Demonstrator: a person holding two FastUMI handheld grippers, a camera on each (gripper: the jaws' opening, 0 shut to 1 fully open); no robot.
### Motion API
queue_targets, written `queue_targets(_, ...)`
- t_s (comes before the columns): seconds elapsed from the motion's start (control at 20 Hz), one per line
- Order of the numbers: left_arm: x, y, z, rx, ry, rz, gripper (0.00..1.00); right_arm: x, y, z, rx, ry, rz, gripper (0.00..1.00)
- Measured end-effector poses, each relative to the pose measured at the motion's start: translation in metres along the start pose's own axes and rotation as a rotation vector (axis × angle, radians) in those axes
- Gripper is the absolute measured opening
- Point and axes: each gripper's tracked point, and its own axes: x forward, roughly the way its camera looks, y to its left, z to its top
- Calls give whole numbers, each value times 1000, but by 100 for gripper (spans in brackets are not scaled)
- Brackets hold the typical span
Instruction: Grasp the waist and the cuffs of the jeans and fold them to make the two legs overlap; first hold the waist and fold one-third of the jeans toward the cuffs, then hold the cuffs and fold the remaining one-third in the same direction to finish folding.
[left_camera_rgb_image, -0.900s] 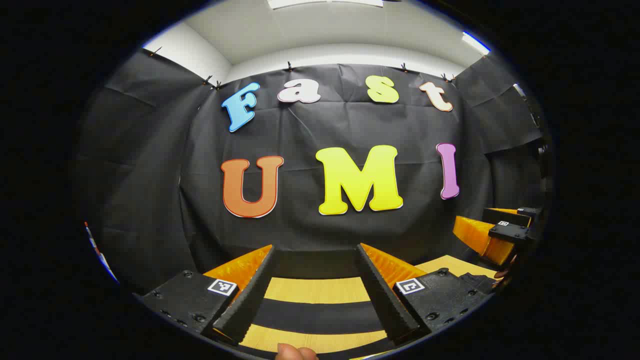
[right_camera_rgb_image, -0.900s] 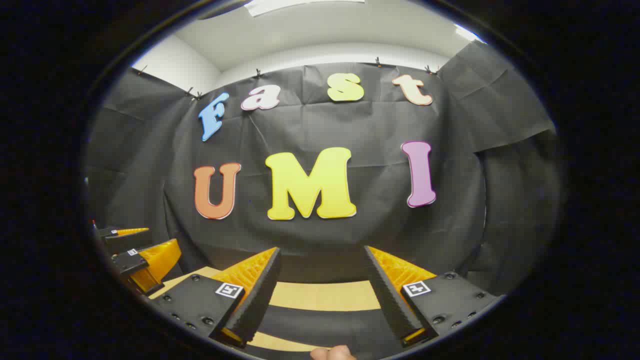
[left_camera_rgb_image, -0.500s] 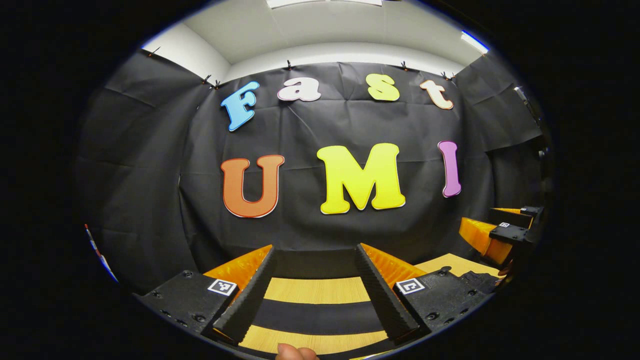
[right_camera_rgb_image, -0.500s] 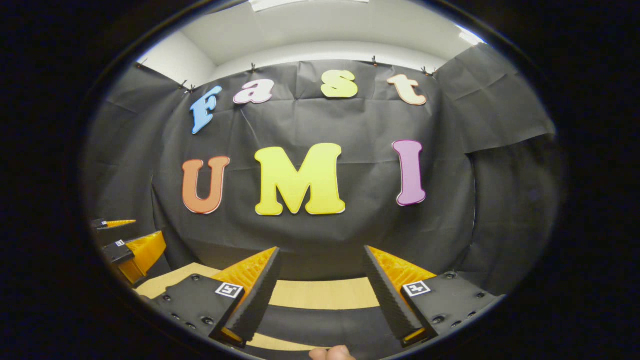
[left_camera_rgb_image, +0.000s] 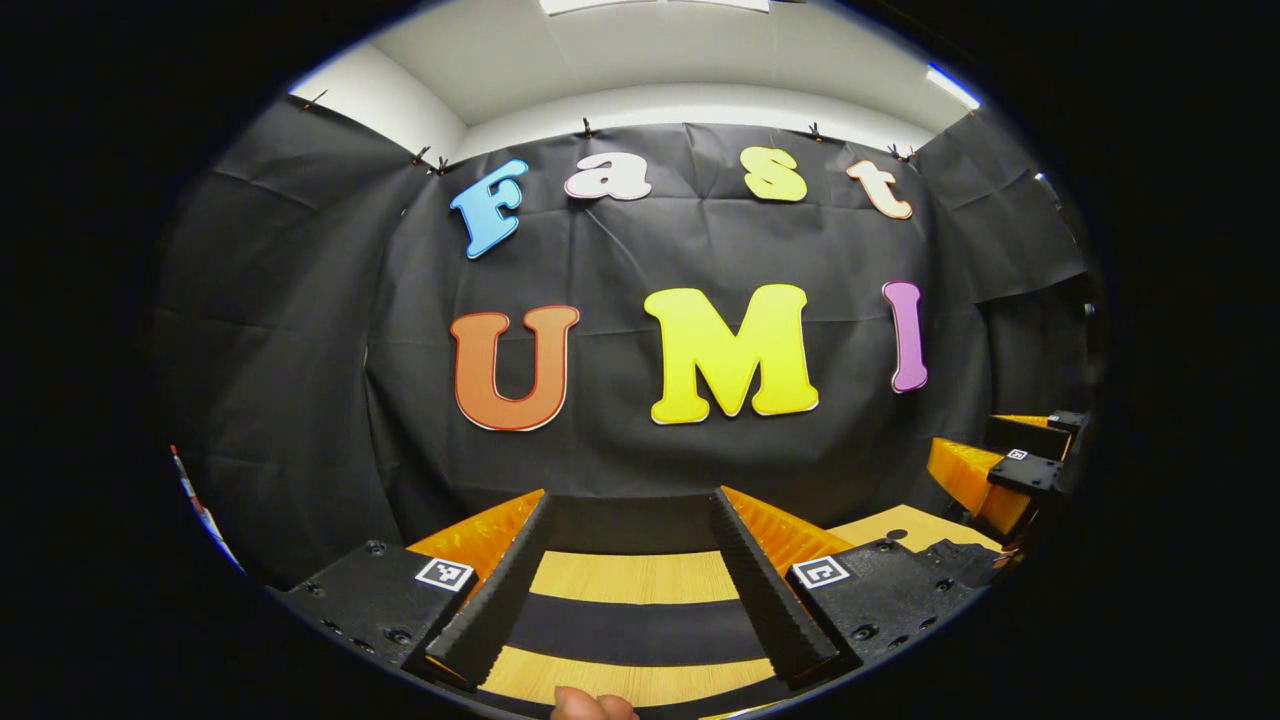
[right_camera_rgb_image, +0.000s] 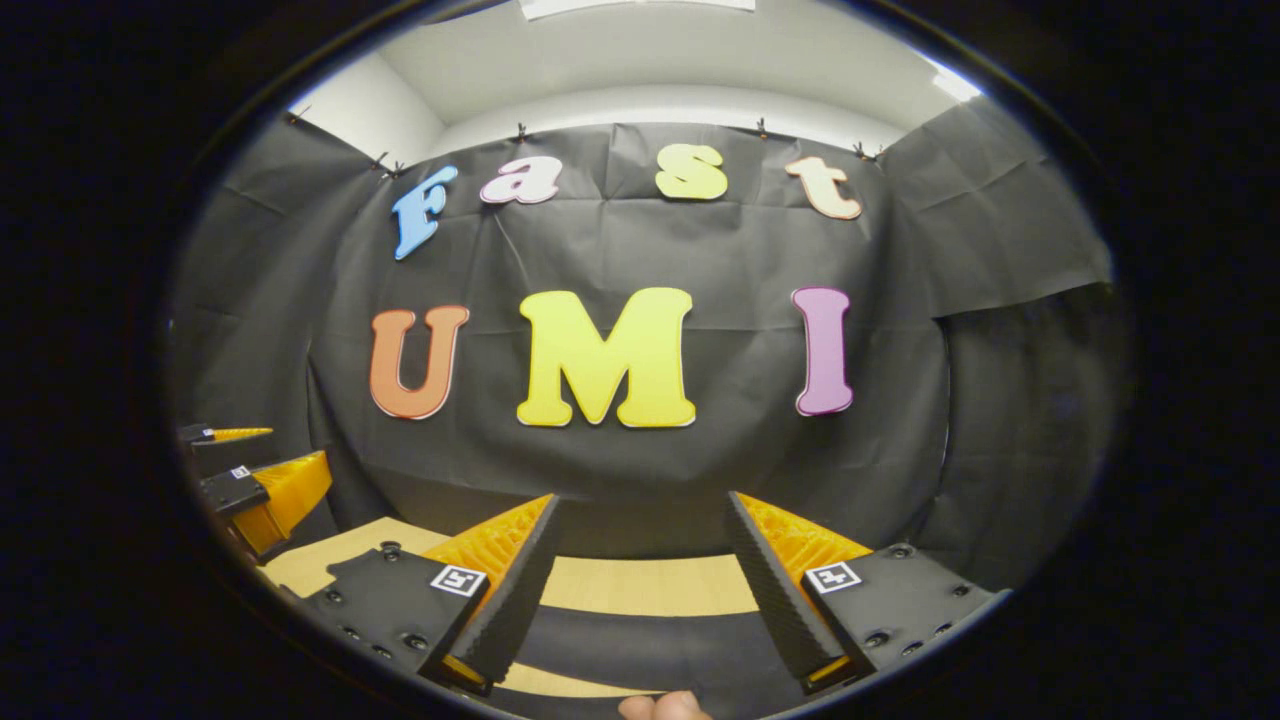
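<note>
My left gripper (left_camera_rgb_image: 630, 500) is open, held level and facing the booth wall, with nothing between its fingers. A dark band (left_camera_rgb_image: 635, 630) lies across the wooden table (left_camera_rgb_image: 630, 578) below it; I cannot tell whether this is the jeans. My right gripper (right_camera_rgb_image: 643, 500) is also open and holds nothing, above the same table (right_camera_rgb_image: 650, 585) and a dark band (right_camera_rgb_image: 640, 655). The left gripper view has the right gripper (left_camera_rgb_image: 1000, 465) at its right edge. At the left edge of the right gripper view is the left gripper (right_camera_rgb_image: 250, 480).
The black cloth wall (left_camera_rgb_image: 640, 250) stands close behind the table's far edge. A person's fingertip (left_camera_rgb_image: 590, 705) pokes in at the bottom of the left gripper view, and another fingertip (right_camera_rgb_image: 665, 705) at the bottom of the right gripper view.
Both views have drifted only slightly against the wall. Both grippers stay open and hold nothing.
</note>
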Motion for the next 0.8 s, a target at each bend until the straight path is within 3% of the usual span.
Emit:
queue_targets(0.05,-1,1,0,0,-2,1,99,-1,1,0,1,-1,2,100)
queue_targets(0.25,-4,5,-2,-22,2,9,99,-3,2,0,-3,-2,7,96)
queue_targets(0.45,-9,23,-21,-176,71,46,99,-3,1,-1,-6,1,11,96)
queue_targets(0.65,-35,92,-89,-342,244,201,100,-3,2,-9,-6,21,20,96)
queue_targets(0.7,-54,109,-112,-400,313,255,100,-3,4,-12,-7,31,27,99)
queue_targets(0.8,-91,139,-157,-563,438,365,99,-2,7,-19,-14,48,38,96)
